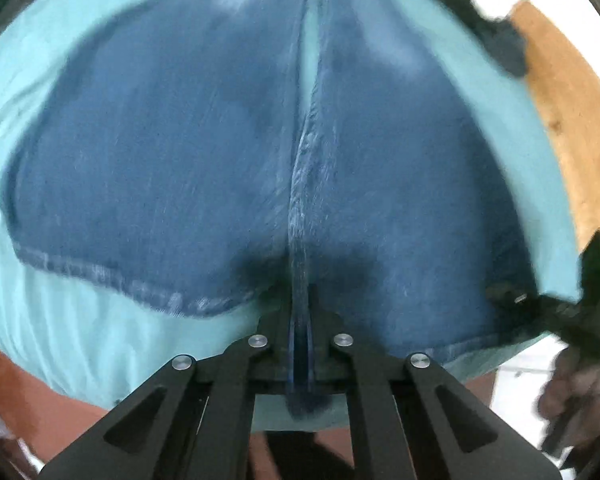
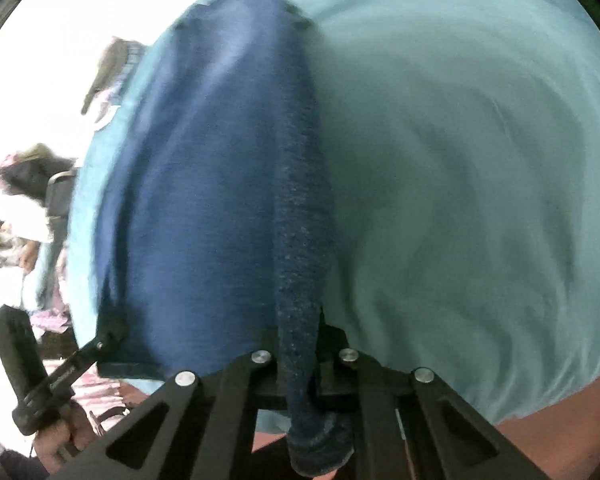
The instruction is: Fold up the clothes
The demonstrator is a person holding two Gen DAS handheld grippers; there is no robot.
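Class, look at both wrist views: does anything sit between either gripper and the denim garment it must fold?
Nothing visible does. The left gripper and the right gripper are each shut on a fold of the blue denim garment, which lies on the teal sheet.

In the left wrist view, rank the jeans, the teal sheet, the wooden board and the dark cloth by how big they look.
1. jeans, filling most of the frame, though close to the camera
2. teal sheet, partly covered, so its true extent is unsure
3. wooden board
4. dark cloth, blurred

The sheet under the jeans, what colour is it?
Light teal sheet, clearest in the right wrist view.
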